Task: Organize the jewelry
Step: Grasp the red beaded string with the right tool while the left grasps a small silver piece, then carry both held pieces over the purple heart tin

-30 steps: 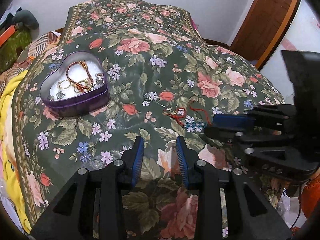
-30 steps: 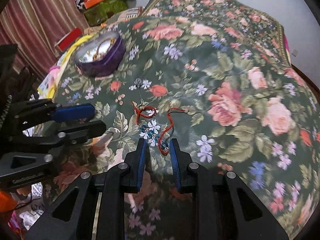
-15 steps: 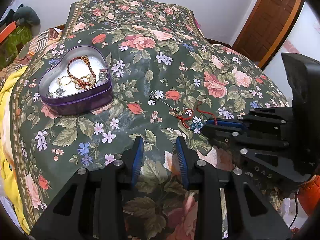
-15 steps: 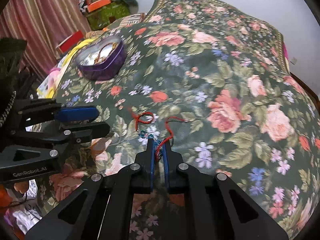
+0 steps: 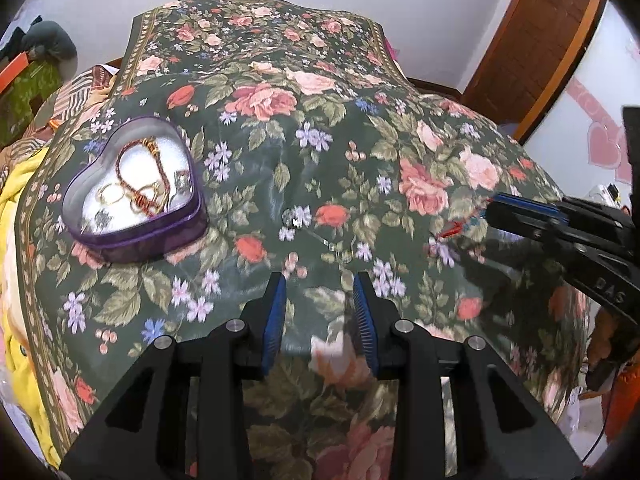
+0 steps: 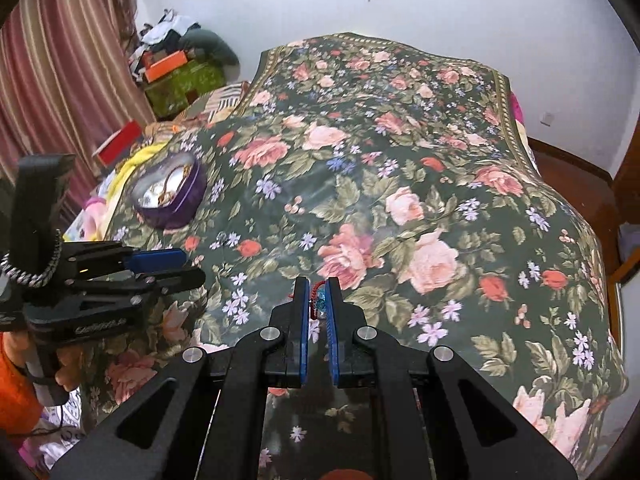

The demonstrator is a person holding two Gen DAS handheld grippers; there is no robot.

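A purple heart-shaped tin sits on the floral bedspread at the left and holds several rings and a braided bracelet. It also shows in the right wrist view. My right gripper is shut on a red cord bracelet with blue beads and holds it above the bed. In the left wrist view that gripper is at the right with the red cord hanging from it. My left gripper is open and empty. A small silver pendant on a thin chain lies ahead of it.
The floral bedspread covers the whole bed. Yellow bedding lies at the left edge. Boxes and clothes are piled by the curtain. A wooden door stands at the far right.
My right gripper closed on the red cord bracelet and lifted it off the bedspread. The silver pendant stayed on the bed. My left gripper stayed open.
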